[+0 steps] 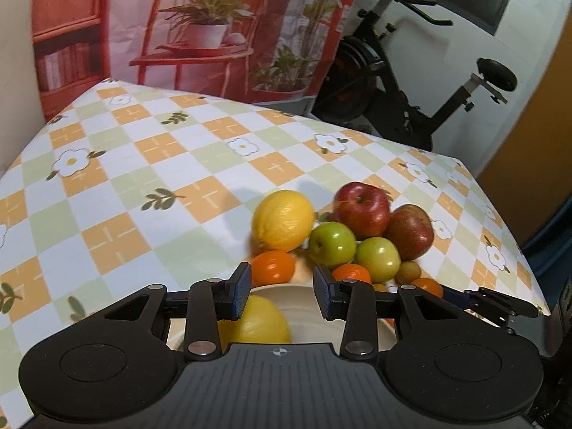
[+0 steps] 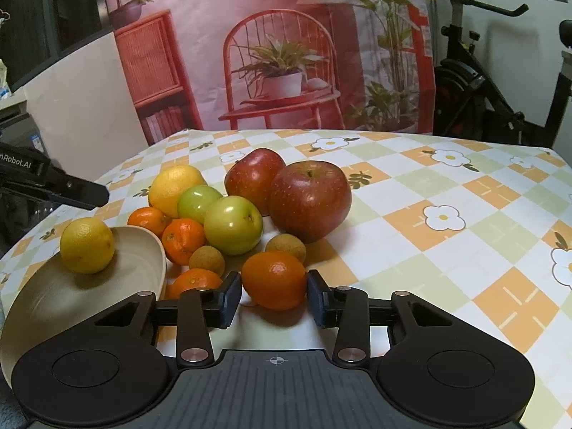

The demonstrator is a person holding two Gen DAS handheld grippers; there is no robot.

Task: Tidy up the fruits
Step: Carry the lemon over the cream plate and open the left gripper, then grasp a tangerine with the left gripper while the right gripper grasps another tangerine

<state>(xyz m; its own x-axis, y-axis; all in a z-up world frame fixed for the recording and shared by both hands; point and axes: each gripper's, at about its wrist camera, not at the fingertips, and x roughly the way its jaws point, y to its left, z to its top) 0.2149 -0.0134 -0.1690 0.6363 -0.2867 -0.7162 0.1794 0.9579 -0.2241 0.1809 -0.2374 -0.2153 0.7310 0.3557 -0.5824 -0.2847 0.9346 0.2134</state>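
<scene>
On the surface (image 2: 447, 250), covered with a checked cloth with white flowers, a heap of fruit close together: two red apples, the nearer one (image 2: 310, 200) touching the farther one (image 2: 254, 178); two green apples (image 2: 233, 224) side by side in front of a lemon (image 2: 174, 187); several mandarins (image 2: 183, 235) and two small brown fruits (image 2: 206, 259) among them. At the left of the heap, a beige bowl (image 2: 143, 261), with a second lemon (image 2: 87, 245) lying inside, near its far rim. Right hand-held gripper (image 2: 274, 295) low over the surface, fingers on both sides of one mandarin (image 2: 274, 280) at the near edge of the heap; left pad just at the peel, right pad also very close, gap almost as narrow as the fruit; real pressing on it impossible to tell, and the fruit resting on the cloth. Left hand-held gripper (image 1: 281, 290) above the bowl (image 1: 307, 321), jaws partly open with nothing between them, pointing down toward the rim; below it the lemon in the bowl (image 1: 257, 321), partly hidden by the left finger. Beyond its tips, the same heap of fruit, seen from the other side. Behind the surface, a printed backdrop with a red chair and plants (image 2: 279, 68), and an exercise bike (image 1: 411, 82) at the right.
</scene>
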